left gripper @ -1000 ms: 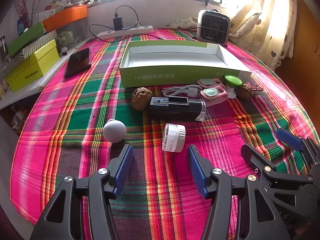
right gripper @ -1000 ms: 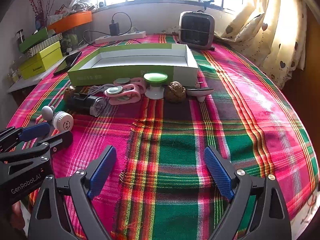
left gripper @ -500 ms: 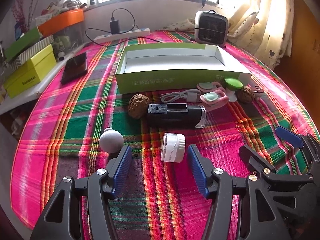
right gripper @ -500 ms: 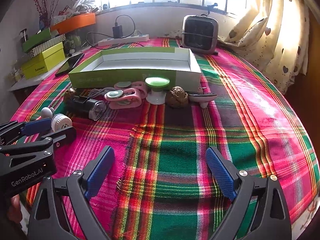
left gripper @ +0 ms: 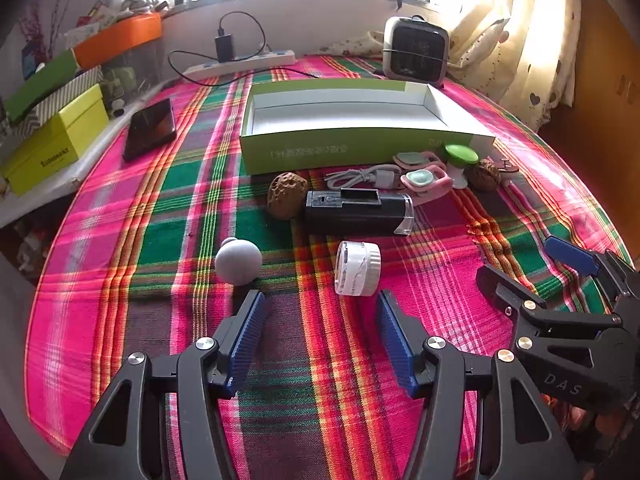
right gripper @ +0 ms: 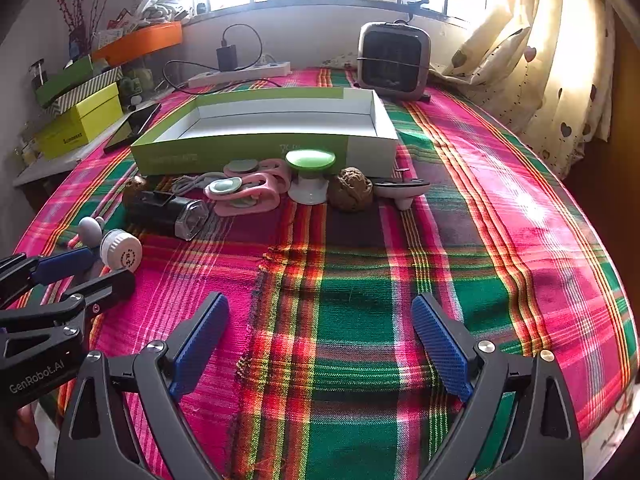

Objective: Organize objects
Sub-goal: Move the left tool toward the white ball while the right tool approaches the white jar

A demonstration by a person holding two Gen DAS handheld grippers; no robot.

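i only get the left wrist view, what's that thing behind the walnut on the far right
Observer: In the right wrist view it is a small white boat-shaped piece with a dark top, standing on a stub beside the walnut.
Operator: does the white jar have anything on its cap
Observer: Yes, the white jar shows small dark print on its cap face, too small to read.
Operator: right gripper holding anything
Observer: No. The right gripper is open over bare tablecloth.
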